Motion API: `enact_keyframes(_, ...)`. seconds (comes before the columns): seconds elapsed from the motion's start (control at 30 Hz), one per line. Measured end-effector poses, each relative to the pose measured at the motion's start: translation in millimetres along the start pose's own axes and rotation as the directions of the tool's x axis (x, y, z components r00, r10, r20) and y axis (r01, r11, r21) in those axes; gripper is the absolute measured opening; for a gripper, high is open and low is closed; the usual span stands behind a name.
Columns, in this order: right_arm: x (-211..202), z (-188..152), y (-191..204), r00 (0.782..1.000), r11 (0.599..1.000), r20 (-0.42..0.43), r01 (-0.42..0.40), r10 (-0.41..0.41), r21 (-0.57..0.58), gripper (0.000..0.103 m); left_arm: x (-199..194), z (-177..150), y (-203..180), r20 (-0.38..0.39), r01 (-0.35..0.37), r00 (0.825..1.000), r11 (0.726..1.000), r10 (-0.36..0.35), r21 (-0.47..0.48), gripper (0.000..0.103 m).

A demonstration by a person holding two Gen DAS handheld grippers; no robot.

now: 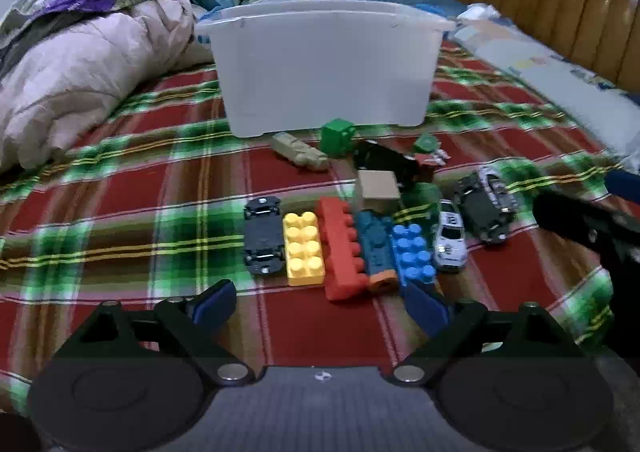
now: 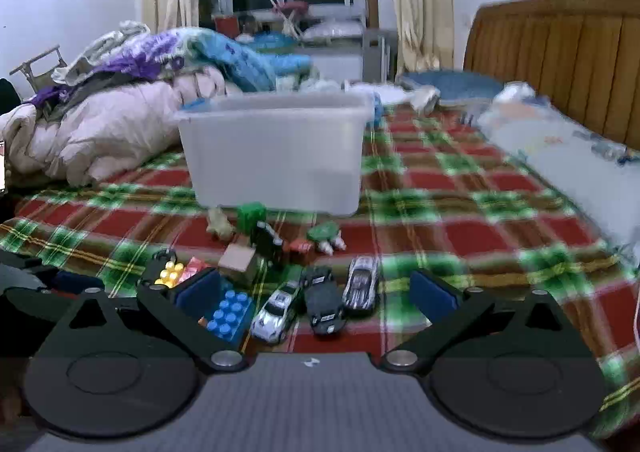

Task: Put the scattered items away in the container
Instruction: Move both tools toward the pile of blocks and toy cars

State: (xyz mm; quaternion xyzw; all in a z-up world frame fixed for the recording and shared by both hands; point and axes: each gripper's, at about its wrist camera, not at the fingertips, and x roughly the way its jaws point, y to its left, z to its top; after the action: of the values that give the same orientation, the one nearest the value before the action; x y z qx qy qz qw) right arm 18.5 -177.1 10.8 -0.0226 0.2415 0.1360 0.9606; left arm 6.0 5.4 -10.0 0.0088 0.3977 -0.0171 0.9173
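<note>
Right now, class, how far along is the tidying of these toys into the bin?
Done: nothing visibly; the translucent bin's inside is hidden, and the toys lie on the plaid blanket. In hand: nothing; the left gripper and right gripper are open and empty. Left: everything, including the yellow brick, red brick, blue brick, white toy car and green cube.

Little could be read. The white toy car (image 1: 450, 238), near the right end of the row of toys, carried a dark number on its roof that looked like 12, though blur left it uncertain. Marks on the pillow (image 1: 552, 63) at far right were too blurred to read.
</note>
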Motion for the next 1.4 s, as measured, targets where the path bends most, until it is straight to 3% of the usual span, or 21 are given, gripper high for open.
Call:
enact_keyframes(0.03, -3, -1, 1, 0.999, 1.000, 0.035, 0.003, -0.002, -0.016, 0.103, -1, 0, 1, 0.006, 0.013, 1.000, 1.000, -0.013, -0.002, 0.094)
enact_keyframes(0.1, -4, -4, 4, 0.997, 0.998, 0.070, 0.021, -0.017, -0.059, 0.103, -3, -1, -2, 0.027, -0.031, 0.999, 0.999, 0.031, 0.032, 0.094)
enact_keyframes(0.2, 6, -4, 2, 1.000, 0.999, -0.012, 0.019, -0.020, -0.034, 0.103, -3, 1, -4, 0.023, -0.086, 0.996, 0.993, 0.085, 0.083, 0.092)
enact_keyframes(0.3, 8, -4, -3, 0.999, 0.999, -0.037, -0.029, 0.030, 0.027, 0.103, -1, 3, 3, 0.018, -0.043, 0.999, 0.997, 0.042, 0.064, 0.091)
enact_keyframes(0.47, 13, -2, 0, 0.994, 0.996, -0.089, 0.072, -0.068, 0.043, 0.103, 1, 0, 9, 0.011, 0.001, 1.000, 0.999, -0.002, 0.033, 0.091)
enact_keyframes(0.53, 11, -5, 1, 0.995, 0.996, -0.063, 0.079, -0.077, 0.030, 0.103, -1, -3, 14, 0.047, 0.037, 0.998, 0.999, -0.037, -0.003, 0.091)
enact_keyframes(0.6, 4, -8, 3, 1.000, 1.000, 0.000, 0.012, -0.012, 0.002, 0.103, -3, -5, 16, 0.089, 0.080, 0.993, 0.997, -0.078, -0.009, 0.091)
enact_keyframes(0.8, 7, -4, 15, 1.000, 0.995, 0.002, -0.025, 0.025, -0.095, 0.103, -6, 1, 9, 0.124, 0.023, 0.992, 0.996, -0.033, 0.084, 0.091)
enact_keyframes(0.93, 14, -1, 16, 0.998, 0.997, -0.054, 0.029, -0.033, -0.068, 0.103, 0, 11, 13, 0.071, 0.007, 0.997, 0.999, -0.010, 0.044, 0.091)
enact_keyframes(1.03, 20, -3, 10, 0.996, 0.999, -0.091, 0.024, -0.027, -0.033, 0.103, 3, 12, 18, 0.067, 0.007, 0.998, 1.000, -0.008, 0.021, 0.091)
enact_keyframes(1.13, 19, -6, 8, 0.996, 1.000, -0.089, 0.018, -0.019, -0.012, 0.103, 4, 10, 15, 0.061, -0.023, 0.998, 0.998, 0.020, 0.050, 0.091)
enact_keyframes(1.3, 16, -11, 14, 0.999, 0.998, -0.045, 0.018, -0.020, -0.053, 0.103, 8, 7, 19, 0.026, 0.024, 0.999, 0.999, -0.025, 0.033, 0.091)
enact_keyframes(1.4, 15, -13, 15, 0.998, 0.999, -0.055, -0.015, 0.013, -0.049, 0.103, 7, 2, 18, 0.044, -0.012, 0.999, 0.998, 0.010, 0.063, 0.091)
